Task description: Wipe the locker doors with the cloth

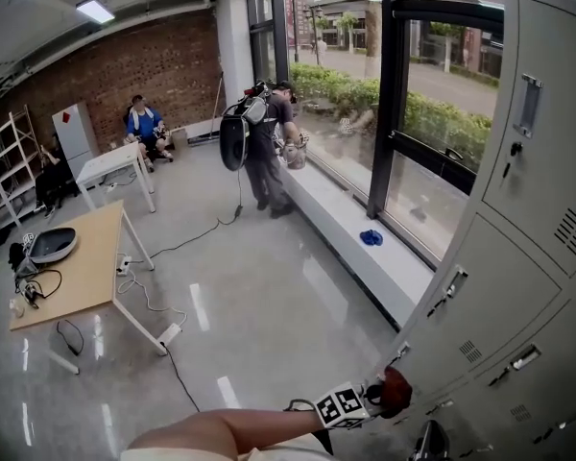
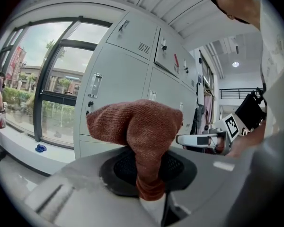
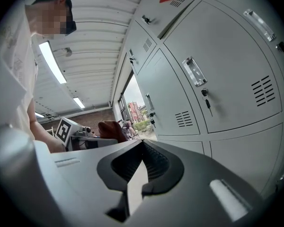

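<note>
two tools (image 2: 150, 197) (image 3: 134, 193), one cloth (image 2: 137, 126), two tables (image 1: 86, 257) (image 1: 110, 162), one blue object (image 1: 371, 237).

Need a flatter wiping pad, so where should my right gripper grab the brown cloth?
Probably the loose lobe of the brown cloth, which bulges free beyond the left gripper; that grips only its narrow neck. Come head-on from the open end.

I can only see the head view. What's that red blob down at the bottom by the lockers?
Observer: That's the cloth. The left gripper has it pinched between its jaws.
Operator: Is it wiping yet?
Observer: Not yet. In the left gripper view the cloth flops free, and the locker doors stand beyond it.
Operator: What's the other one holding?
Observer: Nothing. The right gripper has its jaws together and empty.
</note>
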